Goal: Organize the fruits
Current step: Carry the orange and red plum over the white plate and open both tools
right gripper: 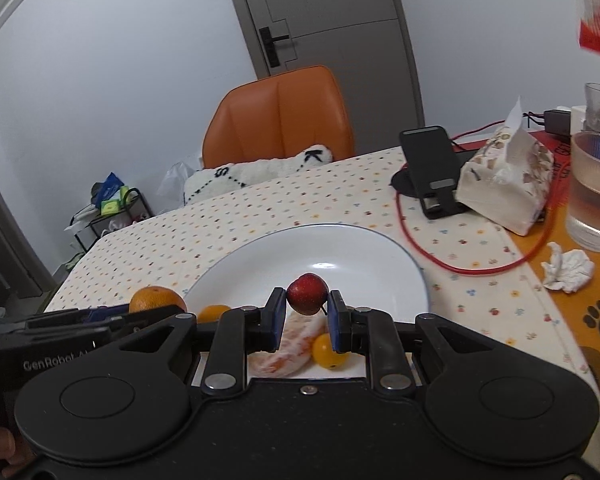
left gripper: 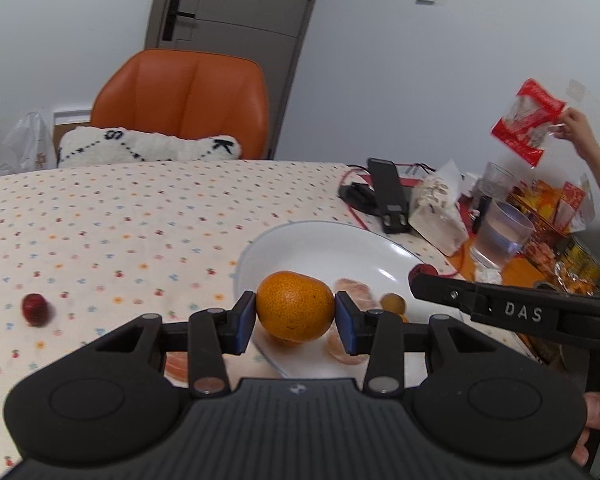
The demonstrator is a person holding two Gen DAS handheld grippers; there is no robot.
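The left gripper [left gripper: 295, 317] clamps an orange [left gripper: 295, 305] over the near left rim of the white plate [left gripper: 324, 240]. The right gripper [right gripper: 303, 314] pinches a small red fruit [right gripper: 307, 293] above the plate's near side, likely so both join the peeled segments [right gripper: 288, 346] gathered there.

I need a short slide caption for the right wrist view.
Right gripper holds a small red fruit over the white plate.
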